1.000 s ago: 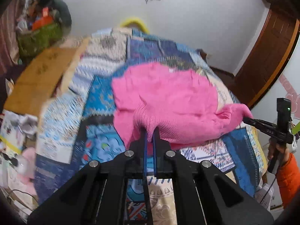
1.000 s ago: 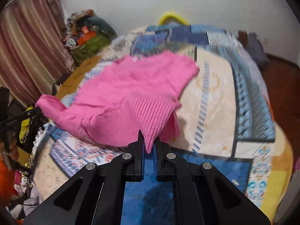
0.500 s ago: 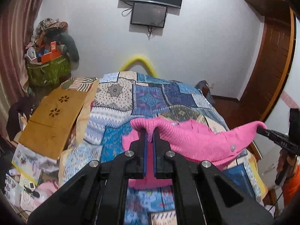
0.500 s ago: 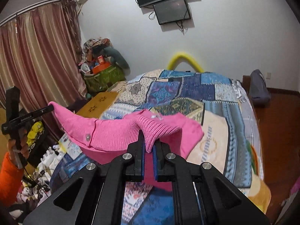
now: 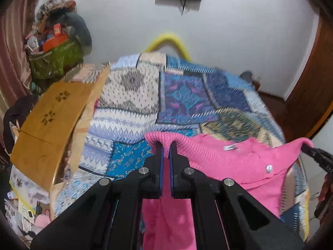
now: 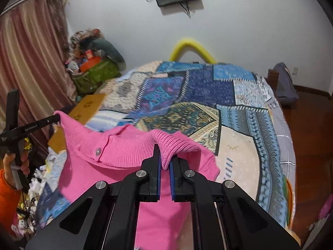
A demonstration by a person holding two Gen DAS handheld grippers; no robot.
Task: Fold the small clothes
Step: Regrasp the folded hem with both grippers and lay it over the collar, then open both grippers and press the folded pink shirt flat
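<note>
I hold the pink sweater [image 5: 239, 162] aloft, left gripper [image 5: 165, 156] and right gripper [image 6: 164, 162] each pinching its ribbed edge; no fold made yet.

The left gripper [image 5: 165, 152] is clamped on a ribbed edge of the pink sweater [image 5: 239, 162], which stretches off to its right to the right gripper [image 5: 308, 149], pinching the other end. The sweater hangs below the jaws. Ahead lies the patchwork quilt [image 5: 145, 95]; a wooden board [image 5: 47, 116] sits left.
</note>
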